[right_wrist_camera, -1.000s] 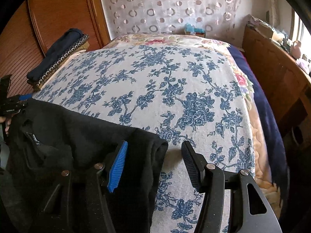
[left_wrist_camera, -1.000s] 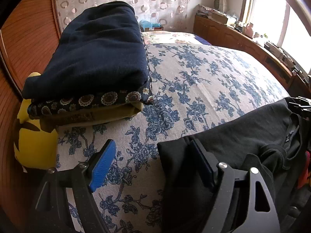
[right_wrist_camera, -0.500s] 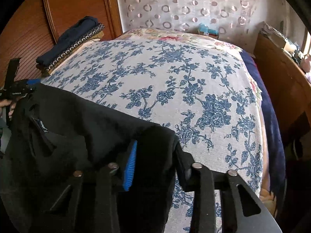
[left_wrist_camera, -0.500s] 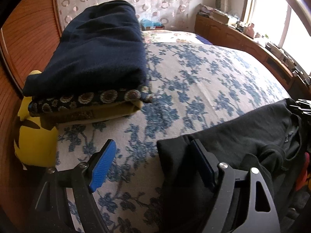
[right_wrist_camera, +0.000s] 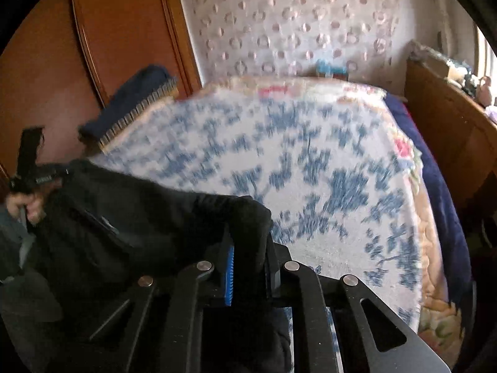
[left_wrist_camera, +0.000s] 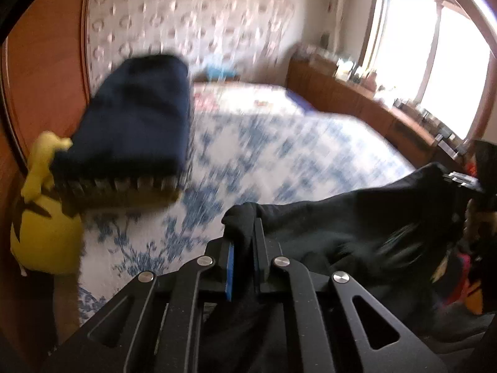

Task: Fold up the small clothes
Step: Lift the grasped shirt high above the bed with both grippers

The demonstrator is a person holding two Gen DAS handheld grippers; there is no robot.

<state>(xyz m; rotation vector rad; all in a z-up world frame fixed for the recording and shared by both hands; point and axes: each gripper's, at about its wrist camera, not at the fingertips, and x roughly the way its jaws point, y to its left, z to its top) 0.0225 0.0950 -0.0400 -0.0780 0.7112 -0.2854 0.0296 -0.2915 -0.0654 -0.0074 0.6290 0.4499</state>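
A black garment hangs stretched between my two grippers at the near edge of the bed. My left gripper is shut on one corner of it, the cloth bunched between the pads. My right gripper is shut on the other corner of the garment. The right gripper also shows at the right edge of the left wrist view, and the left gripper at the left edge of the right wrist view. Both views are blurred by motion.
The bed has a white cover with blue flowers. A stack of folded clothes with a navy piece on top sits at its left side, next to a yellow plush toy. A wooden wardrobe stands left, a wooden sideboard right.
Both grippers have closed on the black garment's corners, the right one first, and lifted it up off the bed. Both cameras tilted upward.
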